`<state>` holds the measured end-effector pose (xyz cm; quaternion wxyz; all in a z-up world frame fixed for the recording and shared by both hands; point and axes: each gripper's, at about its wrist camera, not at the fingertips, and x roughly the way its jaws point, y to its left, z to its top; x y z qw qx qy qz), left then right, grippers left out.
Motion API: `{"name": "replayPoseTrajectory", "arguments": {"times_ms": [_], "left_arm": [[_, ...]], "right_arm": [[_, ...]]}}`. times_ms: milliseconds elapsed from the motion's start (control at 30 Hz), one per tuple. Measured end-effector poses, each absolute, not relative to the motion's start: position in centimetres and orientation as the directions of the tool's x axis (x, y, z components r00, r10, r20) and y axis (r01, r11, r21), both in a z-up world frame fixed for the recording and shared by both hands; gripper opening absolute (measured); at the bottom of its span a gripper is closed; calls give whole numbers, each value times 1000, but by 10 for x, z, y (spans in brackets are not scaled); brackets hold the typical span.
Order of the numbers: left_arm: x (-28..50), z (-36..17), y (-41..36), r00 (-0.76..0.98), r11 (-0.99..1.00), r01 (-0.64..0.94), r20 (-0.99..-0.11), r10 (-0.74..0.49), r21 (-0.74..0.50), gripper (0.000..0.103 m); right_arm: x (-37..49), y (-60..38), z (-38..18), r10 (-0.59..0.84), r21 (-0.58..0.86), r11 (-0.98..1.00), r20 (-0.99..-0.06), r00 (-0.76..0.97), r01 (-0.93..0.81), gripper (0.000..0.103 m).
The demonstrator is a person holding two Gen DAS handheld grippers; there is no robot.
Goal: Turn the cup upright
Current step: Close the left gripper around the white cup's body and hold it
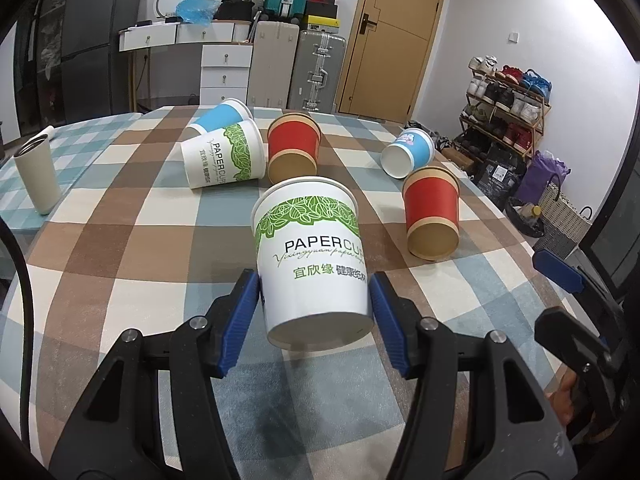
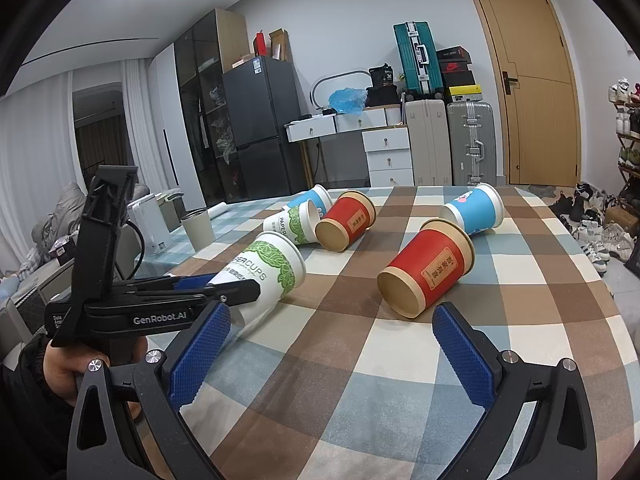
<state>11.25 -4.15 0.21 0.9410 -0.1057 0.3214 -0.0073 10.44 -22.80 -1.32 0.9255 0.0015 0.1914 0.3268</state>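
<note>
Two blue pads of the left gripper (image 1: 316,312) bracket the lower wall of a white cup (image 1: 312,256), one on each side near its base. The left pad looks to be touching the paper; whether the right one presses or sits just off the wall cannot be told, so the grip may not be firm. From the right wrist the cup (image 2: 264,272) lies tilted, base toward the left gripper (image 2: 224,292), open mouth pointing away and up, across the table (image 2: 360,360). Its long axis runs from the jaws outward, well short of vertical, so the flip is only partly done, by my reading.

Such a cup is thin paper: very light, empty as far as can be seen, and easily crushed. A hard pinch would likely dent the wall, and the smooth printed side could slip under a loose one. The stiffer band near the base, where the pads are now, seems the safest hold.

The right gripper (image 2: 328,356) hangs spread wide and empty above the cloth, with a red cup (image 2: 428,276) on its side just ahead. Farther out lie more toppled cups.
</note>
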Motion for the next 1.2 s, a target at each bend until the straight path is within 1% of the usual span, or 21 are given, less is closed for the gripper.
{"name": "replayPoseTrajectory", "arguments": {"times_ms": [267, 567, 1033, 1200], "left_arm": [[85, 15, -38, 827, 979, -60, -559, -61, -196, 55], [49, 20, -35, 847, 974, -65, -528, -60, -215, 55], [14, 5, -50, 851, 972, -68, -521, -61, -225, 55], [12, 0, -63, 856, 981, -62, -515, -41, -182, 55]], "right_arm": [[104, -227, -13, 606, 126, 785, -353, 713, -606, 103], [102, -220, -14, 615, 118, 776, -361, 702, -619, 103], [103, -215, -19, 609, 102, 777, -373, 700, -622, 103], [103, -214, -20, 610, 99, 776, -374, 699, -624, 103]]}}
